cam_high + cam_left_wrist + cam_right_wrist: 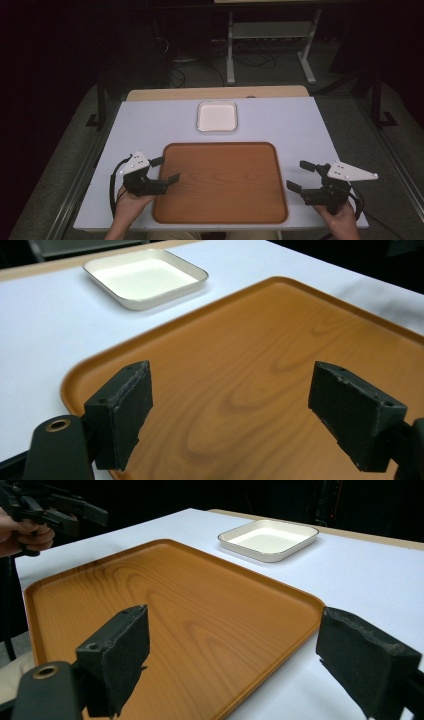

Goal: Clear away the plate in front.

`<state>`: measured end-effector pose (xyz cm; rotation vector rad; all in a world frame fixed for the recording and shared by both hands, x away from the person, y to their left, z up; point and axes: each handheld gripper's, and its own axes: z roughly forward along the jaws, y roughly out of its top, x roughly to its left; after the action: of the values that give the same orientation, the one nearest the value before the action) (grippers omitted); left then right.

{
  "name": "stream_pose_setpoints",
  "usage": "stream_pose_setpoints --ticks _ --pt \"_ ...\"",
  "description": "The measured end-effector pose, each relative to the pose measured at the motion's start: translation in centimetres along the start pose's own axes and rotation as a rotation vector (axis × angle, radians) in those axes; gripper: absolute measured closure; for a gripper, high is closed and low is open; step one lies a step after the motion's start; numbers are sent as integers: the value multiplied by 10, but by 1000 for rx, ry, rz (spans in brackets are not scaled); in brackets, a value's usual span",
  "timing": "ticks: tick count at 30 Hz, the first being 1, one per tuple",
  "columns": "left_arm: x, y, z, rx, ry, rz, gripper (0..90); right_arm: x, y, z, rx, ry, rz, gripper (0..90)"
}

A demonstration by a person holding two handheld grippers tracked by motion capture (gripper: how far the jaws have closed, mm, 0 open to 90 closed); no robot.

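Observation:
A wooden-look orange tray (220,182) lies on the white table near the front edge, nothing on it. Behind it sits a shallow white square dish (217,117), also bare. My left gripper (167,170) hovers over the tray's left rim, jaws wide apart with nothing between them; its own view looks across the tray (280,365) toward the dish (145,277). My right gripper (299,175) stands just off the tray's right edge, open and bare. In the right gripper view the tray (165,605) and dish (268,539) lie ahead, the left gripper (55,511) at the far corner.
The white tabletop (140,130) has a wooden strip (215,93) along its far edge. Beyond it, a dark floor with cables and a metal stand (270,45). Bare table surface surrounds the tray and dish.

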<state>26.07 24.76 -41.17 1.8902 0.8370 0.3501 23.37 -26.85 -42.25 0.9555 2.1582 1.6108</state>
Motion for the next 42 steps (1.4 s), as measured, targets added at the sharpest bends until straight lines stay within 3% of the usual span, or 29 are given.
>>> stream_pose_setpoints --ticks 7,10,19,30,33,42 --pt "8 8 17 41 13 -6 188 1 0 3 14 3 -13 131" --pt "8 13 24 61 45 6 187 0 -1 2 10 5 -9 131" --pt "15 18 34 68 55 -11 193 -1 -1 2 6 4 -6 132" --pt "14 31 39 82 24 18 219 -3 -1 1 -8 8 -5 132" --pt "17 37 43 108 -9 15 230 -2 -1 1 -8 7 -6 132" --pt "27 64 53 123 4 23 249 -2 0 -1 -16 9 -5 131"
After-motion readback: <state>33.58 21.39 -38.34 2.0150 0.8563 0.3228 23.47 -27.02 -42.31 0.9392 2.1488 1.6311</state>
